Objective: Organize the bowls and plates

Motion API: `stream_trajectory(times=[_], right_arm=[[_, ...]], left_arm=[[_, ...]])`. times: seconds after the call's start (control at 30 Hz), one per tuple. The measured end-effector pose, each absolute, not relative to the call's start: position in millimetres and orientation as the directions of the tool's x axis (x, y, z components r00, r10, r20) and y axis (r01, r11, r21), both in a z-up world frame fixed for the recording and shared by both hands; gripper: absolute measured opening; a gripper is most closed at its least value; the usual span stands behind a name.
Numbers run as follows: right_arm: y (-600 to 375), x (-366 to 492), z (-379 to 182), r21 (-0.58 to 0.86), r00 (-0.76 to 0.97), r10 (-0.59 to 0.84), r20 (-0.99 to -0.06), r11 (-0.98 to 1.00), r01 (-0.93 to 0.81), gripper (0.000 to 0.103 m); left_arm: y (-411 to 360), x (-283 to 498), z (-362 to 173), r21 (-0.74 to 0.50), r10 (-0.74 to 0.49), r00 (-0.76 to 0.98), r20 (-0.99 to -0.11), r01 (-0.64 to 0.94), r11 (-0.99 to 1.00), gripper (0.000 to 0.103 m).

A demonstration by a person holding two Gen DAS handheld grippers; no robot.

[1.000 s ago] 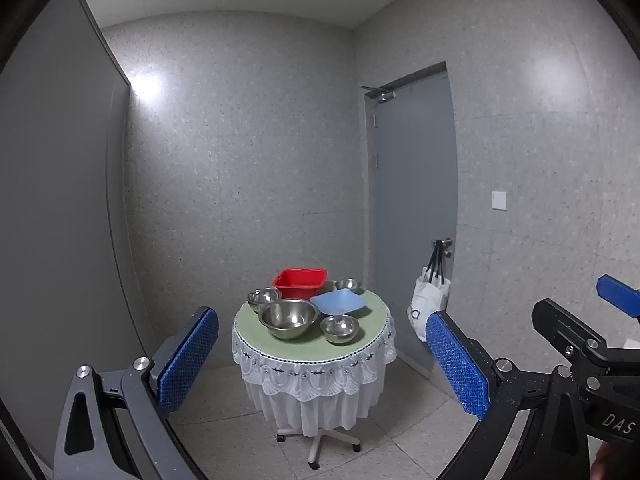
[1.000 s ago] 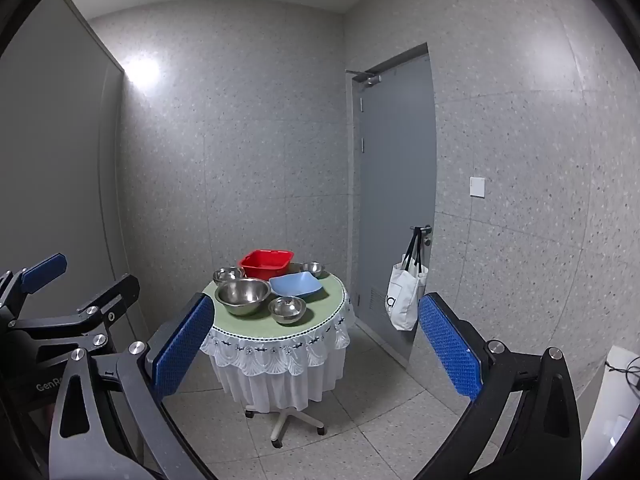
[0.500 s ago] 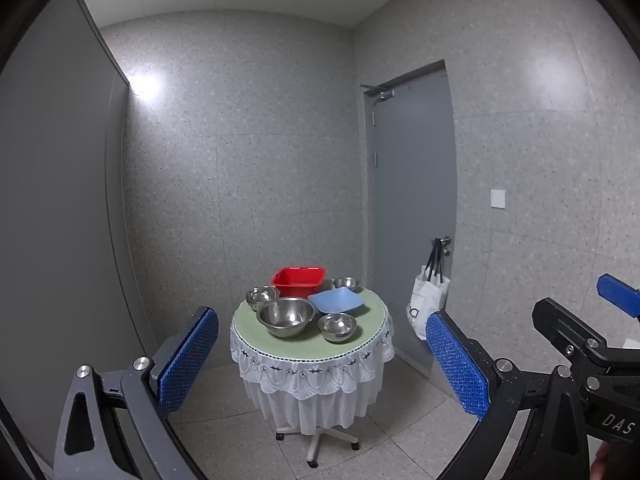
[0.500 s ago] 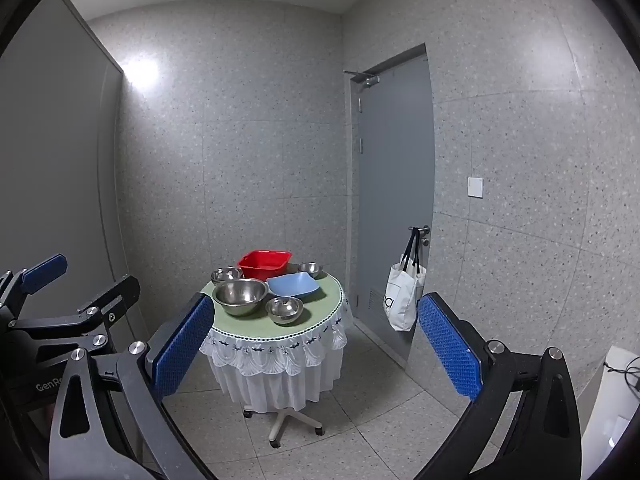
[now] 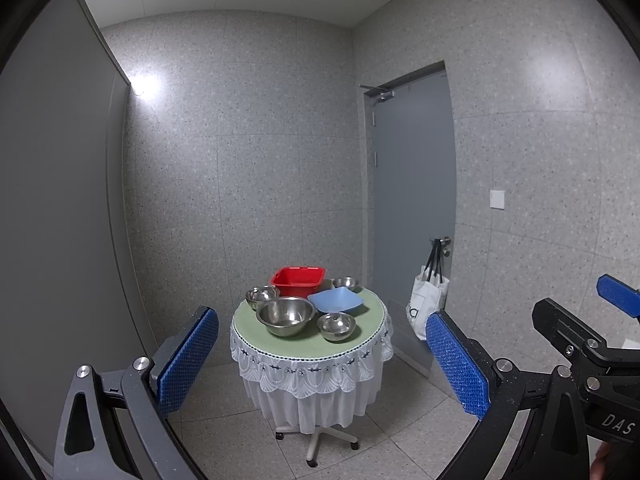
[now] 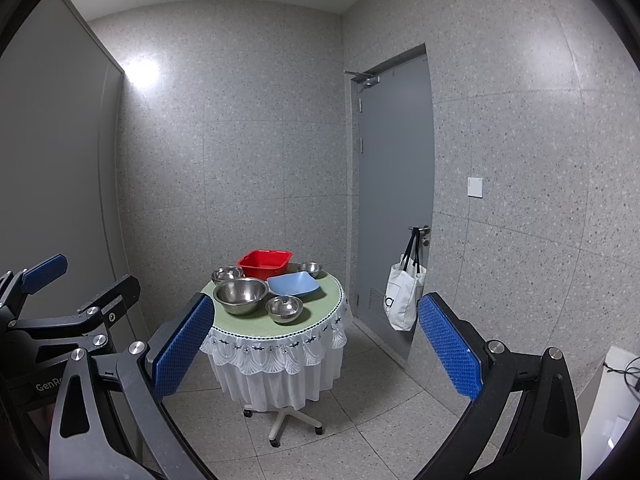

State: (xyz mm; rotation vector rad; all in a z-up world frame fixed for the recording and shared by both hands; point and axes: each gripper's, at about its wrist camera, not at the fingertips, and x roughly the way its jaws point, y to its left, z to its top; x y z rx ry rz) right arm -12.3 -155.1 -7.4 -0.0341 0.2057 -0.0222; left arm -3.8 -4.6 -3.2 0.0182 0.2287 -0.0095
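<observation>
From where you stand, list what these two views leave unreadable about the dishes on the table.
- Red plastic tub: both views, its near wall hides the inside.
- Small steel bowl at the back right: both views, too far to see any contents.
- Steel bowl at the back left: the large steel mixing bowl covers its front.
- Round table's edge: right view, the right claw's left pad overlaps it.

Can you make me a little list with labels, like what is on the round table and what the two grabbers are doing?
table: round table, green top, white lace skirt, wheeled base
big bowl: large steel bowl, near front left
small bowls: three; front one, back left one, back right one
plate: blue square plate, right of centre
tub: red tub at the back
left gripper: open, holding nothing, far from table
right gripper: open, holding nothing
door: white tote bag hangs on handle
</observation>
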Motion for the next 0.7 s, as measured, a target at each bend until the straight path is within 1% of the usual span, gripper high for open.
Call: stream_trajectory(times=[0.7], right_arm=[[-151.1,-13.7,-9.3,-0.035,0.977,-0.024,-0.211,0.999,0.016,0.103]], left_arm=[[-3.8,-10.1,-9.0,0.014,-0.005,0.973,-0.231,0.009,1.000,0.102]])
